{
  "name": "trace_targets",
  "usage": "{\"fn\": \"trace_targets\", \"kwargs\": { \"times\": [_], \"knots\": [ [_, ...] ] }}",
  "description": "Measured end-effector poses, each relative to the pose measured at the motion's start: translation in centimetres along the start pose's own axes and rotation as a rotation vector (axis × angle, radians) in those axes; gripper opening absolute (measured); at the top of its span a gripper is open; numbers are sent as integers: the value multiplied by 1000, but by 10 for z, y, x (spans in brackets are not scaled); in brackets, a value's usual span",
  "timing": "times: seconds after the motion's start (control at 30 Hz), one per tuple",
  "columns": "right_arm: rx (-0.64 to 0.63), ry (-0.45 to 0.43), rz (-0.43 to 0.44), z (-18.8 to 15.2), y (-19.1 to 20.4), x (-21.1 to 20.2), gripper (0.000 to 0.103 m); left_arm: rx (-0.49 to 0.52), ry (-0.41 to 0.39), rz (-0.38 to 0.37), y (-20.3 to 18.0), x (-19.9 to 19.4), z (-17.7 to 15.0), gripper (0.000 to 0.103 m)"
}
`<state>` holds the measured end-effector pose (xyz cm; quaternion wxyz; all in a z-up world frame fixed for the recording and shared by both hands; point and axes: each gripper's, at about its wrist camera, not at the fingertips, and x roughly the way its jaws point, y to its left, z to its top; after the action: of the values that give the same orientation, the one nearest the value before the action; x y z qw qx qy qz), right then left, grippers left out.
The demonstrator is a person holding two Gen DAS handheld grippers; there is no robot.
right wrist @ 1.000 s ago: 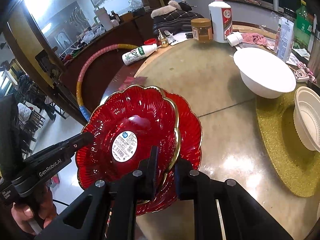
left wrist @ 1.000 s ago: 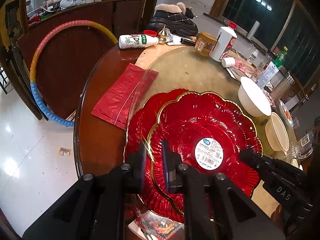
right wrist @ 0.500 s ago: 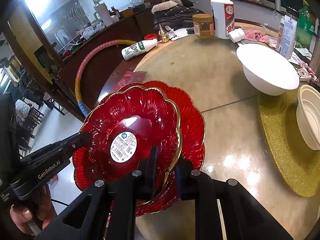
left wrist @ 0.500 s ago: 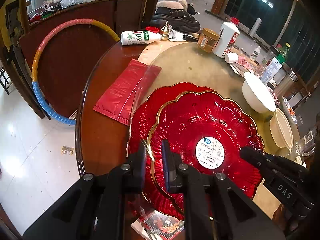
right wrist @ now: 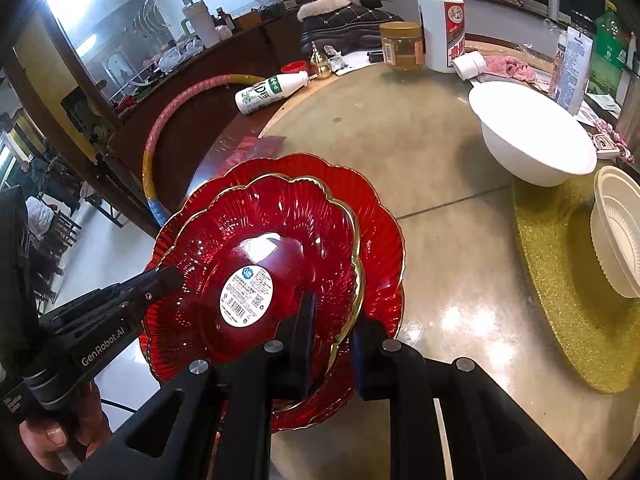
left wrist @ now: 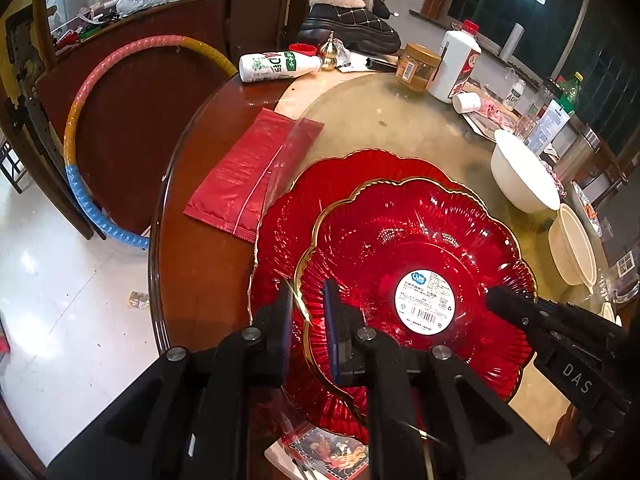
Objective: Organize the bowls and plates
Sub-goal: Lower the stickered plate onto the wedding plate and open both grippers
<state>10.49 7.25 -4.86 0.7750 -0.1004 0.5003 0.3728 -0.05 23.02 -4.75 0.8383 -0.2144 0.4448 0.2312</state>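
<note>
Together, both sets of jaws pinch opposite gilt edges of the scalloped red glass plate (left wrist: 404, 248) (barcode sticker up), above a larger red plate (right wrist: 380, 216) on the tabletop (right wrist: 440, 184).

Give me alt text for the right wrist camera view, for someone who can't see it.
Both grippers, the right gripper and the left gripper, pinch opposite rims of a gold-edged red plate above a larger red plate. A white bowl stands farther off on the round table.
</note>
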Motion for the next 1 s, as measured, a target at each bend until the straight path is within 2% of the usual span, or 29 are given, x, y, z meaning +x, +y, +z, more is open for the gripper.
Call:
{"fn": "trace_targets", "kwargs": {
  "times": [0.37,0.63,0.9,1.0],
  "knots": [
    [-37,7,-53,-1,6,8,22,10,7,3,1,3,-3,12],
    [-41,9,-56,-1,6,9,23,4,5,2,1,4,-2,12],
    [-46,18,-33,-1,8,8,38,-23,13,-16,3,1,-2,13],
    [-51,22,-29,-2,11,8,45,-32,22,-36,2,0,-4,19]
  ]
}}
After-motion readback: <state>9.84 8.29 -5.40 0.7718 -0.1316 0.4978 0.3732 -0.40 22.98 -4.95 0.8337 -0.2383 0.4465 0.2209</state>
